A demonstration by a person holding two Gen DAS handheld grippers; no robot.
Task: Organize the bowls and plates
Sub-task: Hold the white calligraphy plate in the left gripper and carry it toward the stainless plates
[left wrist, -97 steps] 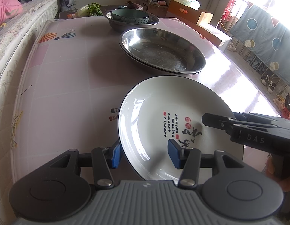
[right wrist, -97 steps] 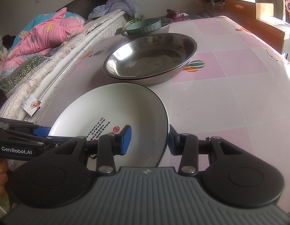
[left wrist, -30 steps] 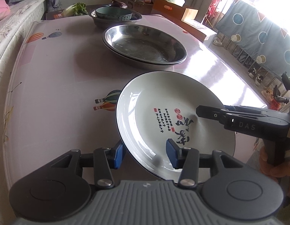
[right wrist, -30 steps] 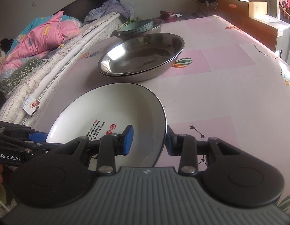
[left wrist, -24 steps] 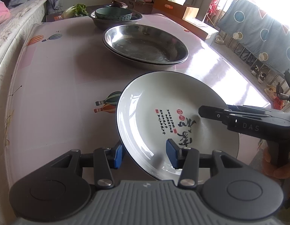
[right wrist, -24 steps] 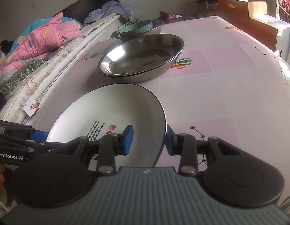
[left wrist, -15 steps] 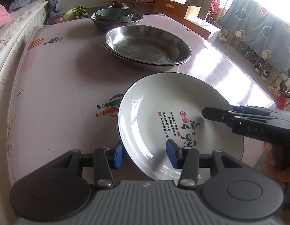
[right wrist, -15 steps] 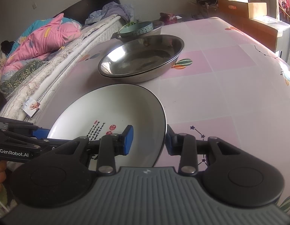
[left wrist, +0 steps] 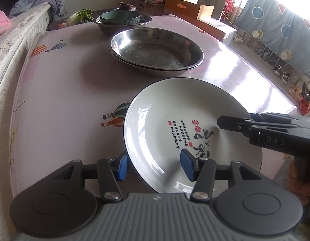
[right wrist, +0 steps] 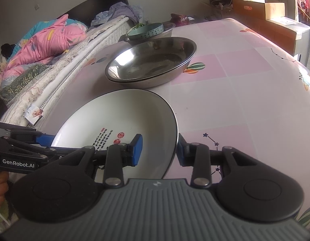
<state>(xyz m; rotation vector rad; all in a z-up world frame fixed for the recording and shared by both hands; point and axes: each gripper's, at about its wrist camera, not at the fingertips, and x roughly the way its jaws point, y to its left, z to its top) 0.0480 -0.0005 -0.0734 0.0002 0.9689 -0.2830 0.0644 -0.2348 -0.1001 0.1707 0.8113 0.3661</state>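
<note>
**White plate pinched from both sides above the near end of the desk**

The desk (left wrist: 54, 92), covered in a pink checked cloth with balloon prints, fills both views, with a bed (right wrist: 44, 46) running along its left side. On its middle sit two stacked steel basins (left wrist: 155, 51), and beyond them a smaller steel bowl (left wrist: 106, 27) holds a teal ceramic bowl (left wrist: 119, 18).

Nearer the cameras is the white plate (left wrist: 175, 116), black-rimmed with red and black calligraphy, tilted and held over the near end of the desk. The left claw (left wrist: 154, 165) is pinching the plate's left rim, one blue pad under the edge and the other on the inner face. The right claw (right wrist: 160, 150) is pinching the opposite rim in the same way, one pad inside the plate, one outside. Each claw shows in the other's view, reaching in from the side.

Cardboard boxes (left wrist: 187, 8) stand past the far end of the desk.
</note>
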